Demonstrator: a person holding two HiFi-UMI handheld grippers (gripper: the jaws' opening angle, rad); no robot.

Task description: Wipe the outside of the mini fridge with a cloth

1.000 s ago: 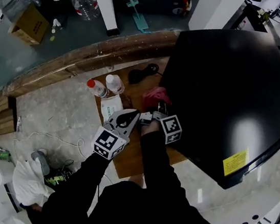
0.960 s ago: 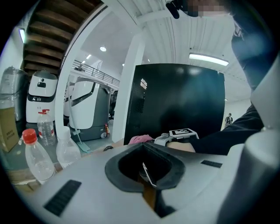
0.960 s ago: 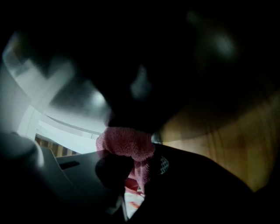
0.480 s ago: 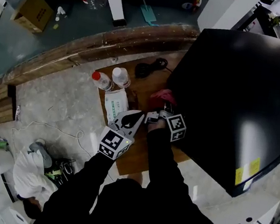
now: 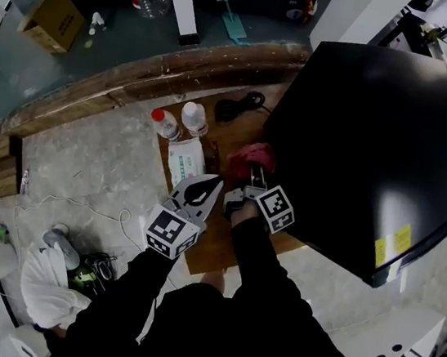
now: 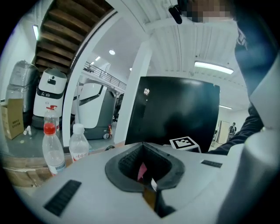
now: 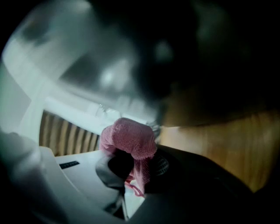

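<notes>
The fridge [image 5: 379, 129], black and glossy with one yellow sticker [image 5: 396, 239] near its front corner, stands at the right on a wooden board [image 5: 214, 246]. One pink cloth [image 5: 249, 156] is bunched just beside the fridge's left edge, clenched in the right gripper [image 5: 254, 174]. The left gripper [image 5: 211, 183] is closed on nothing, near the right one. Two bottles [image 5: 165, 125], one packet [image 5: 185, 160] and one cable [image 5: 238, 106] lie left of the cloth, with bare board between.
</notes>
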